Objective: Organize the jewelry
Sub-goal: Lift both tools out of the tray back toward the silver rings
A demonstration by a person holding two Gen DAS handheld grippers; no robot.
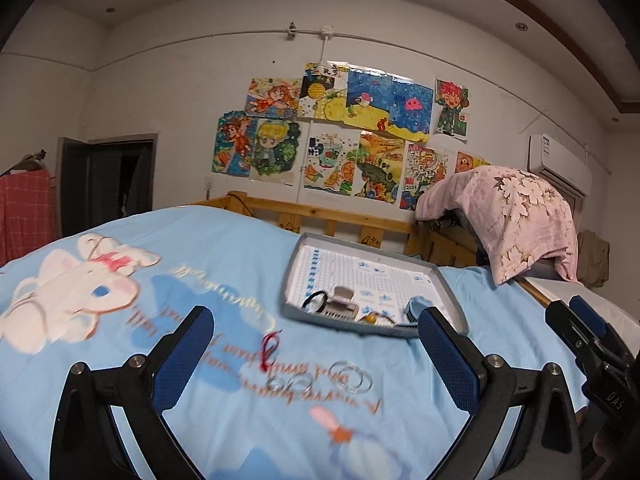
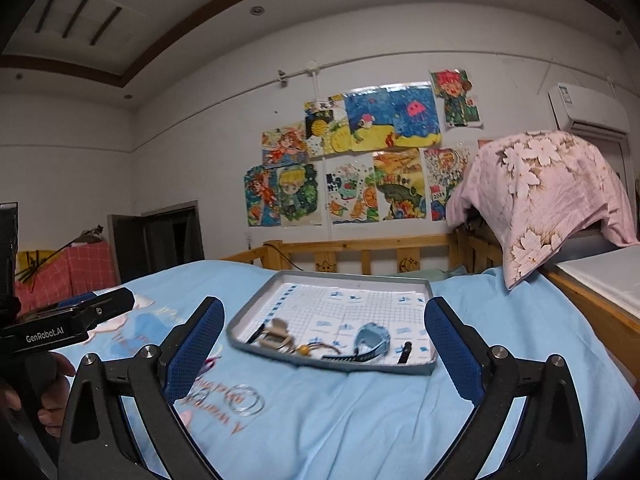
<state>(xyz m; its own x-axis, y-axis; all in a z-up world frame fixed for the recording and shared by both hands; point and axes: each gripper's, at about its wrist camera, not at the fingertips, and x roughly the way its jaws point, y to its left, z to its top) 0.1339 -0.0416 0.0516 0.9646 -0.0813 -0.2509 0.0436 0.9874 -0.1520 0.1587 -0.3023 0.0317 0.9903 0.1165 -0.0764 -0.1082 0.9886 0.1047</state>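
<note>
Blue-padded fingers of the left gripper stand wide apart over a light blue bedspread with a cartoon print, holding nothing. Clear rings and a red cord lie loose between them; farther off sits a grey tray with a hair clip and beaded cord. Drawings cover the far wall.

From the right wrist, the right gripper is equally spread and empty. The tray lies ahead, a blue watch inside; the rings lie near left.
</note>
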